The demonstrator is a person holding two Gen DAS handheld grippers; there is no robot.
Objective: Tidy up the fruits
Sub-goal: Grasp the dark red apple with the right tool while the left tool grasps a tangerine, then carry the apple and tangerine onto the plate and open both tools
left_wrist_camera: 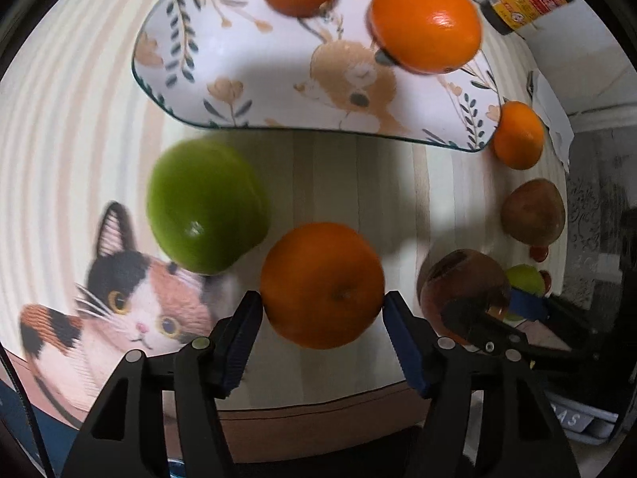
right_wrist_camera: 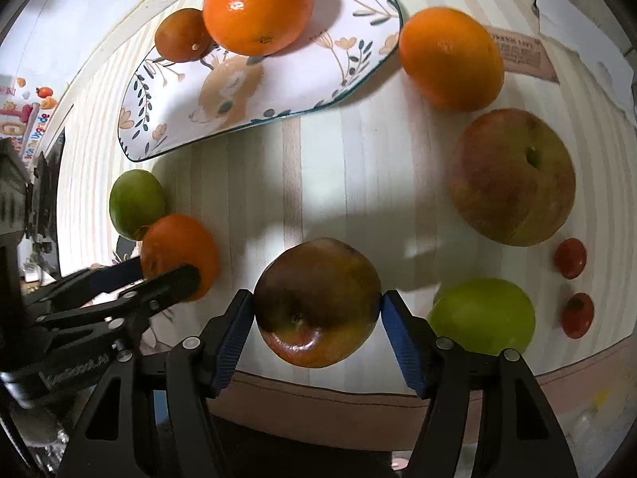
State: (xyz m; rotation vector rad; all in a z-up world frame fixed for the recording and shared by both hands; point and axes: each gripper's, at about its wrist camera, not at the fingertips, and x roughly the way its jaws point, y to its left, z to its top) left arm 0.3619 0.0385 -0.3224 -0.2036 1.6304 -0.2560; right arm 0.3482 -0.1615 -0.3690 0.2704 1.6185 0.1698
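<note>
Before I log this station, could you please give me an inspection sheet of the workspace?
Surface: striped mat with cat print.
Job's things: plate holds two oranges; left tongs' orange; right tongs' dark apple; loose orange, big apple, green fruits.
Clutter: two small red fruits; jar.
Grippers: left tongs and right tongs each grip fruit.
Cables: nothing seen.
Surroundings: paper at mat edge.

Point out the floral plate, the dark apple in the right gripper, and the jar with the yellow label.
floral plate [left_wrist_camera: 247, 59]: left wrist view, bare inner surface.
dark apple [right_wrist_camera: 316, 302]: right wrist view, middle of its skin.
jar with the yellow label [left_wrist_camera: 527, 0]: left wrist view, on the label.
</note>
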